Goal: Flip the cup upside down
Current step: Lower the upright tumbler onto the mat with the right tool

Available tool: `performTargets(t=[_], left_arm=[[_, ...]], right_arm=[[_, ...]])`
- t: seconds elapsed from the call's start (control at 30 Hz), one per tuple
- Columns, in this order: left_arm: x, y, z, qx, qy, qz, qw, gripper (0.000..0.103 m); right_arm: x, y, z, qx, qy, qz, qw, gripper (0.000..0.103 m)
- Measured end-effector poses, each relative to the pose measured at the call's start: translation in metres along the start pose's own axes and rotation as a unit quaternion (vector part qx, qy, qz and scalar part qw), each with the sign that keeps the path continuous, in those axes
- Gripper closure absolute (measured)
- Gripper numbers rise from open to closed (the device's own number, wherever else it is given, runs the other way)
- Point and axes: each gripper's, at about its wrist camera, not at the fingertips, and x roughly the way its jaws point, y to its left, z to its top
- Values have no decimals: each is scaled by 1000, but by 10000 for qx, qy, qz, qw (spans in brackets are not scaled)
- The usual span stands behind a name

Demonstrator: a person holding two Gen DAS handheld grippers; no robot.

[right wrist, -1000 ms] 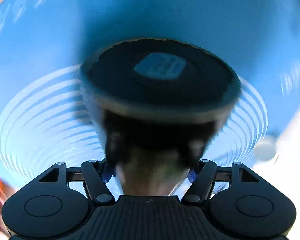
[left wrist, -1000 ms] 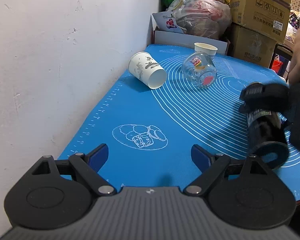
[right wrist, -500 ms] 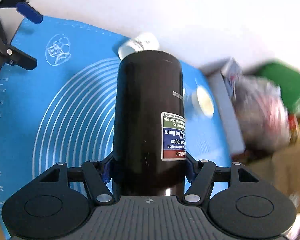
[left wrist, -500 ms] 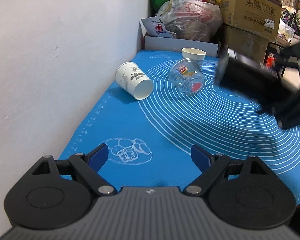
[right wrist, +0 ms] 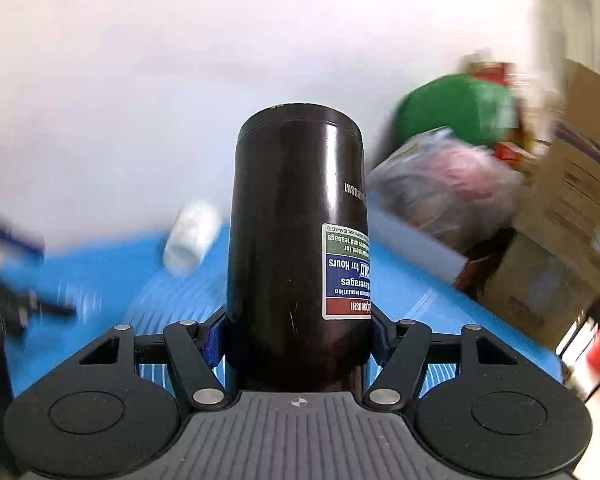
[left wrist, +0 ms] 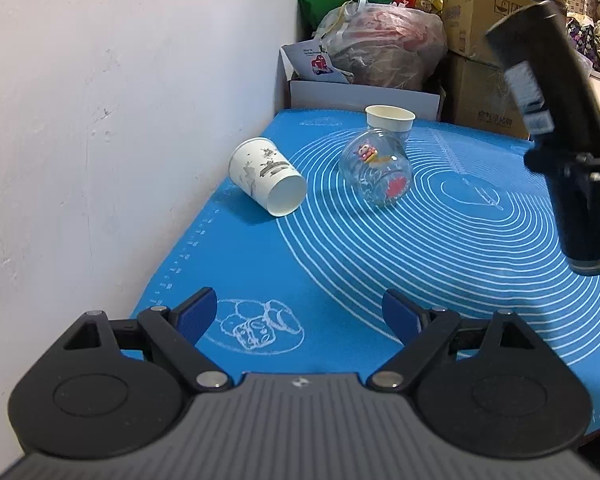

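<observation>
My right gripper (right wrist: 298,340) is shut on a tall black insulated cup (right wrist: 296,248) with an upside-down label. In the left wrist view the black cup (left wrist: 556,128) hangs at the right, tilted, its open rim downward just above the blue mat (left wrist: 380,260), with the right gripper (left wrist: 572,164) clamped around its middle. My left gripper (left wrist: 298,314) is open and empty, low over the mat's near edge.
A white paper cup (left wrist: 266,182) lies on its side near the wall. A clear glass jar (left wrist: 376,170) lies on its side mid-mat, with an upright paper cup (left wrist: 390,118) behind it. Bags and cardboard boxes (left wrist: 496,40) crowd the far end.
The right gripper has swung the black cup from lying near the mat through a turn, so its base now points up and its rim down. The left gripper stayed open and drew back slightly.
</observation>
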Motion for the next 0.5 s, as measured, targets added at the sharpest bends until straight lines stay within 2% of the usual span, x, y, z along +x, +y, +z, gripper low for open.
performTargets(t=[0.1, 0.2, 0.37, 0.5], left_arm=[[2, -4, 3, 33, -19, -1, 10000, 14], [5, -7, 5, 56, -31, 8, 10000, 14], [12, -11, 7, 23, 17, 2, 10000, 14], [15, -15, 8, 67, -14, -2, 10000, 14]], right_arm=[[-9, 4, -16, 569, -658, -290, 9958, 39], [-14, 13, -35, 799, -1076, -667, 9887, 39], [-15, 23, -64, 1219, -1359, -1054, 9775, 39], [-7, 19, -73, 1410, -1318, -1186, 9740, 39]])
